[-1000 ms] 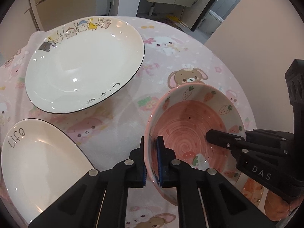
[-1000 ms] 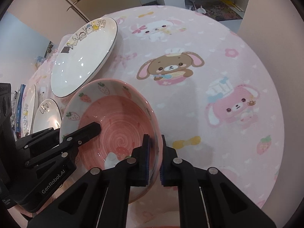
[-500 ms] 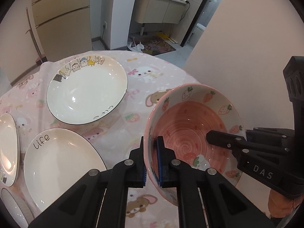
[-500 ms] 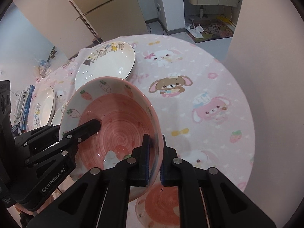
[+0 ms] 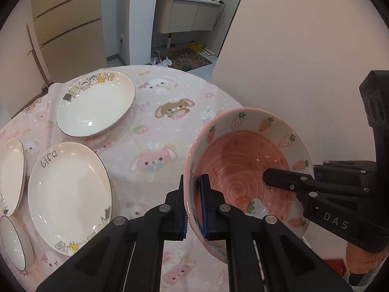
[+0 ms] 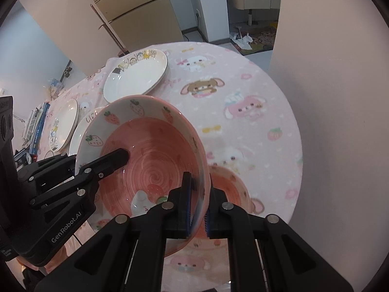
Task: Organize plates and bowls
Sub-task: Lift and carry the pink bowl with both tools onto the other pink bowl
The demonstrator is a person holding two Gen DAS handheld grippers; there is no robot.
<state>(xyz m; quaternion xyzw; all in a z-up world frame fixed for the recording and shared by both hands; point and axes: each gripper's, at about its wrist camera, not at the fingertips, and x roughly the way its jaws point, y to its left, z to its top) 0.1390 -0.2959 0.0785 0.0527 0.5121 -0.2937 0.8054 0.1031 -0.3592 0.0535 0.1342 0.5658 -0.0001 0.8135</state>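
- Left wrist view: left hand-held gripper (image 5: 194, 204) clamped tight on the near rim of the pink strawberry bowl (image 5: 245, 168), one finger inside, one outside; the bowl is held clear above the counter (image 5: 150, 146) at its right edge
- Same view: right hand-held gripper (image 5: 279, 178) bites the opposite rim, so the bowl is carried by both
- Same view: four white dishes lie unstacked on the counter: cartoon-rim plate (image 5: 96, 104) at the back, "Life" plate (image 5: 69, 194) in front, a third plate (image 5: 11, 175) and a fourth dish (image 5: 13, 241) cut off at the left edge
- Right wrist view: right hand-held gripper (image 6: 198, 202) shut on the bowl's (image 6: 148, 160) right rim; left hand-held gripper (image 6: 116, 158) reaches in from the left
- Same view: a second pink bowl (image 6: 233, 189) rests on the counter (image 6: 267, 126) below, mostly hidden by the lifted one
- Judgement: early stage; nothing appears stacked, and where the lifted bowl goes is not shown
- Hard to tell: the fourth dish's type; whether the bowls match
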